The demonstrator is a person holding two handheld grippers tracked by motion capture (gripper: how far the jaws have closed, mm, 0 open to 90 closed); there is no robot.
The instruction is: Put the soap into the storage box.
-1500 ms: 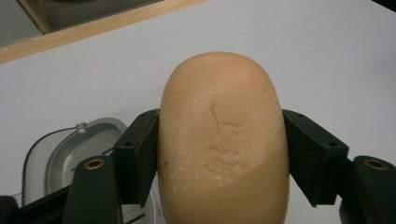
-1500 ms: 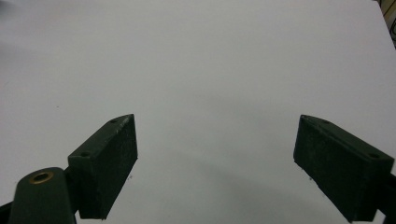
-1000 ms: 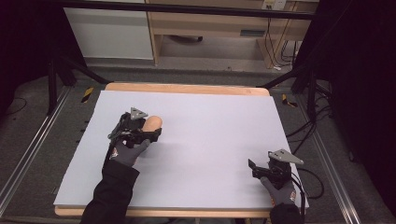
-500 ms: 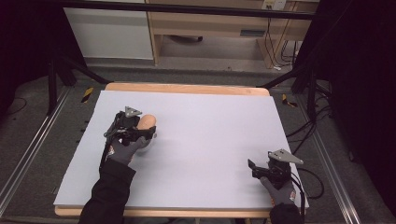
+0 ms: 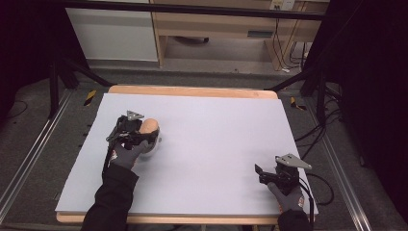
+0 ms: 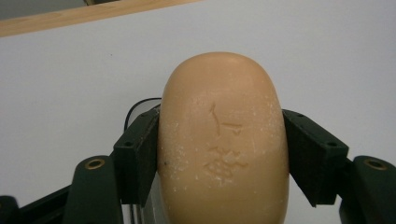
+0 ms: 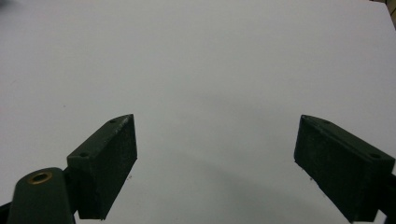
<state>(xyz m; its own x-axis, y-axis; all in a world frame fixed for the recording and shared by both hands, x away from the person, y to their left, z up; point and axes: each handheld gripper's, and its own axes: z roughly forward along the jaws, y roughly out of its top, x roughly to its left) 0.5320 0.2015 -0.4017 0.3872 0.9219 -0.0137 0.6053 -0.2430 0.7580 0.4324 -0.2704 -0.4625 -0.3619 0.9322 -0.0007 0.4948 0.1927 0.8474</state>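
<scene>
Pinching a tan oval soap (image 6: 223, 144) across its narrow width, the left gripper (image 5: 135, 136) is held over the left half of the table (image 5: 216, 134). In the left gripper view the two jaws are pressed flat against the soap's long sides, and its long axis runs straight out along the jaws, so that the rounded far end juts well past them. A stamped mark is seen on its upper face. Whether the soap is touching the white surface cannot be told from the high view. Something clear or glassy is glimpsed just beneath the soap, but it cannot be identified. The right gripper (image 5: 272, 174) is held near the table's right front corner, well apart from the soap, with its jaws spread wide over bare surface. Any next move of the soap is judged to fall to the left gripper.
</scene>
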